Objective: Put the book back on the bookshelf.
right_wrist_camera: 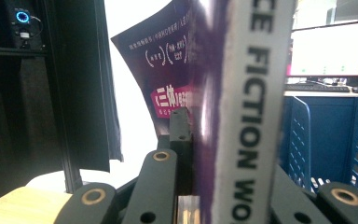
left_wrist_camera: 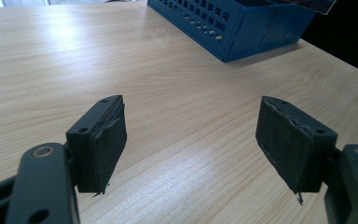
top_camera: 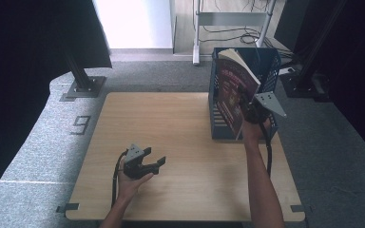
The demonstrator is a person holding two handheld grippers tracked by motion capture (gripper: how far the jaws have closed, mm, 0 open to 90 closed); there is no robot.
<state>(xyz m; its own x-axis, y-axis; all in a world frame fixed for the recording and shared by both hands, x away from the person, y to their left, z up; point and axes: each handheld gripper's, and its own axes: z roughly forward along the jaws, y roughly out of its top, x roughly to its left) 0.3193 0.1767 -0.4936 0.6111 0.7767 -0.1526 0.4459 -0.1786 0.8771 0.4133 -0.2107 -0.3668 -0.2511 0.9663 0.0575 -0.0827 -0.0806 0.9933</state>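
Jaws of the right gripper (top_camera: 246, 105) clamp a dark purple paperback book (top_camera: 233, 92) with a white lettered spine, held upright over the blue perforated plastic crate (top_camera: 271, 64); the left gripper (top_camera: 153, 162) rests open-jawed above the pale wooden counter (top_camera: 180, 137).

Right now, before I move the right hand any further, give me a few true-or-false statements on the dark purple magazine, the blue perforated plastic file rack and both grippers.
1. The right gripper is shut on the dark purple magazine. True.
2. The magazine lies flat on the light wooden table. False: it is held up on edge, over the blue perforated plastic file rack.
3. The left gripper holds nothing, its jaws apart. True.
4. The rack stands at the table's left edge. False: in the high view it stands at the far right.
5. The left gripper is touching the rack. False: it is well apart, above bare wood.
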